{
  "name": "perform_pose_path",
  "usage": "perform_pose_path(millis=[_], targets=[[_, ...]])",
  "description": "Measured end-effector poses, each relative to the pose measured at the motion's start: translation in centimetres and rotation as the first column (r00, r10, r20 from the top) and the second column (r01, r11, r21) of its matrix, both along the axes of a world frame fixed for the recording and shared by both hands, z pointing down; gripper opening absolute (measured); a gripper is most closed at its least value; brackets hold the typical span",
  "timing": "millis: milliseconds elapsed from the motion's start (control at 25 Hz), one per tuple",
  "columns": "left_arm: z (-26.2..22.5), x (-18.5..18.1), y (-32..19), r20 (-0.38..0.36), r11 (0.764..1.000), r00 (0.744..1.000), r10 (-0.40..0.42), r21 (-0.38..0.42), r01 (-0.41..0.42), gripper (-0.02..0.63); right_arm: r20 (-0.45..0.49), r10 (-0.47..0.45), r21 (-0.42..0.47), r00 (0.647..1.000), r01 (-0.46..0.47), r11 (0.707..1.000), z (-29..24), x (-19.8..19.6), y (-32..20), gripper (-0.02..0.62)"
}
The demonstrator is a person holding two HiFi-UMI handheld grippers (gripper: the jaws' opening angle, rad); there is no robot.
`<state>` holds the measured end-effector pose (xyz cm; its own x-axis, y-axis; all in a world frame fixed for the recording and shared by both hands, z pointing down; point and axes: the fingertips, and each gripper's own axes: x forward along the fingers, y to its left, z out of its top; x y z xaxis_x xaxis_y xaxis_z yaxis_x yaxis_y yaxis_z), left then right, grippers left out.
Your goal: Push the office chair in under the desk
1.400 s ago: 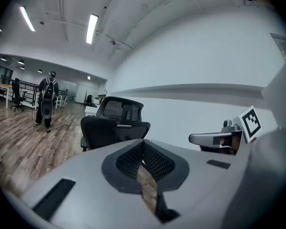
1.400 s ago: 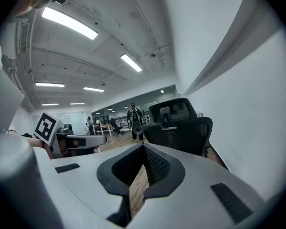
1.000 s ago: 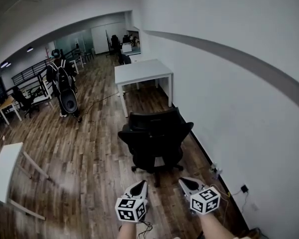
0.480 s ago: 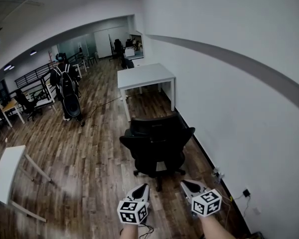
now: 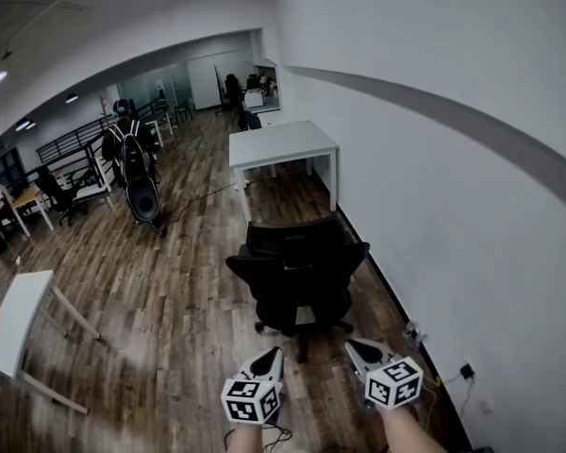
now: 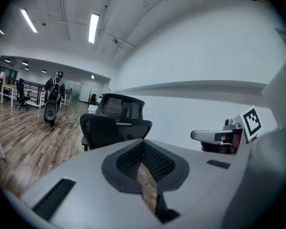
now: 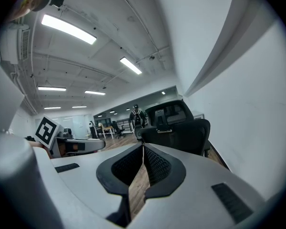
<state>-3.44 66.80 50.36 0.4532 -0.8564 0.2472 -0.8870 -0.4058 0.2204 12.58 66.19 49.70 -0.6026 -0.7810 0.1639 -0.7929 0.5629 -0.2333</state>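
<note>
Chair (image 5: 297, 276) sits clear of desk (image 5: 281, 144); left claw (image 5: 273, 353), right claw (image 5: 352, 345) closed.

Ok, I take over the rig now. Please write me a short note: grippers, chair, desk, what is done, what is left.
Left gripper: shut, empty, short of the office chair.
Right gripper: shut, empty, also short of it.
Office chair: just ahead, backrest towards you, beside the wall.
Desk: white, farther along that wall, a gap between it and the chair.
Done: nothing yet. Left: likely set both grippers on the backrest and push the chair under the desk.
</note>
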Motion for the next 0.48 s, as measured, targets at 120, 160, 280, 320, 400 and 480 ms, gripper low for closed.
perform_pose_path(millis=[120,160,280,320,400,480], targets=[[0.1,-0.1,-0.5,-0.002,1.000,1.000,-0.012,-0.004,0.012,0.002,-0.004,-0.014,0.000,1.000,0.014,1.000,0.0,-0.1,-0.8,0.034],[0.1,-0.3,-0.8,-0.005,1.000,1.000,-0.017,-0.004,0.017,0.002,-0.005,-0.018,0.003,1.000,0.018,1.000,-0.1,-0.3,-1.2,0.034],[0.0,-0.8,-2.3,-0.014,1.000,1.000,-0.028,-0.001,0.028,0.002,-0.005,-0.026,0.012,1.000,0.026,1.000,-0.4,-0.6,-2.6,0.034],[0.0,-1.0,-3.0,-0.016,1.000,0.999,-0.029,0.002,0.029,0.002,-0.008,-0.028,0.013,1.000,0.028,1.000,-0.5,-0.8,-3.2,0.034],[0.0,-1.4,-4.4,-0.018,1.000,0.999,-0.031,0.004,0.031,0.002,-0.011,-0.027,0.011,1.000,0.027,1.000,-0.4,-0.9,-4.4,0.034],[0.0,-1.9,-6.0,-0.023,0.999,0.999,-0.032,0.005,0.032,0.002,-0.007,-0.021,0.009,1.000,0.021,1.000,-0.3,-0.9,-5.8,0.034]])
